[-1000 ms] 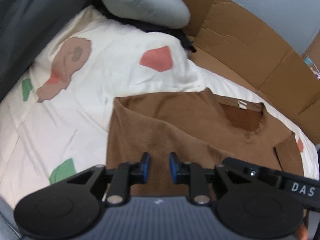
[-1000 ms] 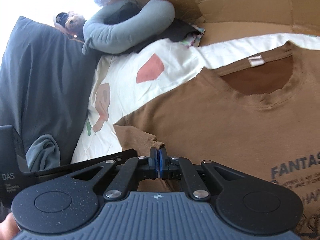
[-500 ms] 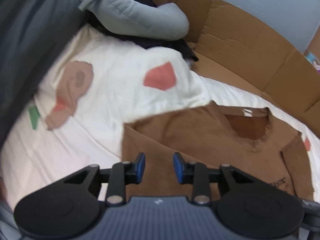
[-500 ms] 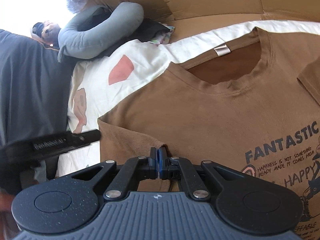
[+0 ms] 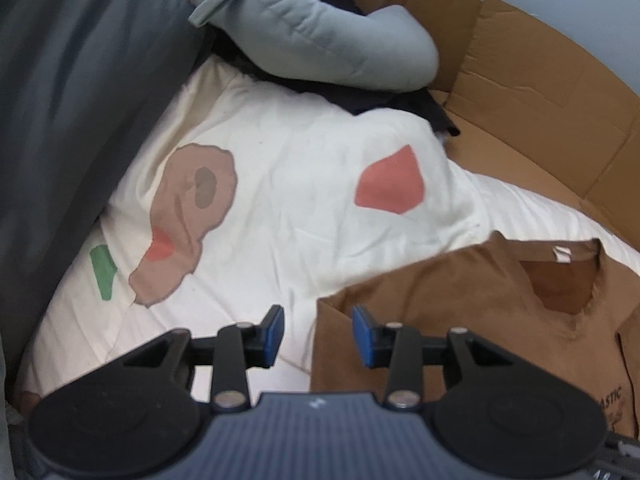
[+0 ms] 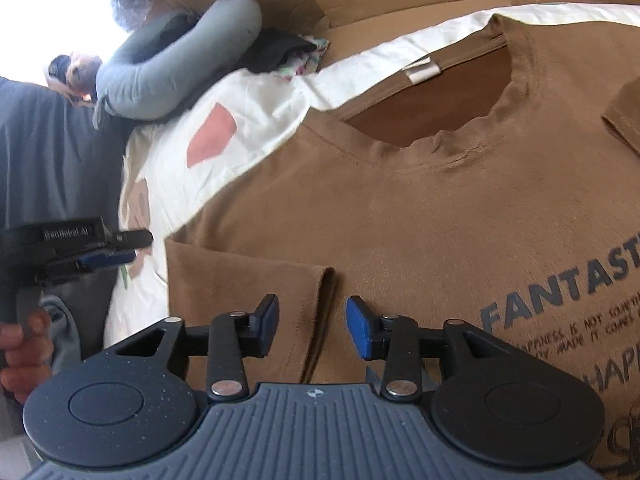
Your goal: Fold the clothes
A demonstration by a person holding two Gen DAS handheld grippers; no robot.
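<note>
A brown T-shirt (image 6: 440, 208) with dark printed lettering lies face up on a white quilt (image 5: 280, 200). Its left sleeve (image 6: 248, 292) is folded inward over the chest. My right gripper (image 6: 313, 322) is open just above the sleeve's hem, holding nothing. In the left wrist view the same T-shirt (image 5: 460, 312) fills the lower right, neckline and white label showing. My left gripper (image 5: 318, 334) is open over the shirt's left folded edge, with nothing between its fingers. The left gripper (image 6: 112, 248) also shows at the left of the right wrist view, held by a hand (image 6: 24, 356).
The quilt has brown, red and green patches. A dark grey pillow (image 5: 72, 100) lies along the left. A grey-blue bolster (image 5: 320, 28) and dark clothes lie at the head end. Flattened cardboard (image 5: 540, 112) stands behind the shirt.
My right gripper was shut on the sleeve hem and has opened, leaving the sleeve folded on the chest. My left gripper has opened wider and moved left off the shirt.
</note>
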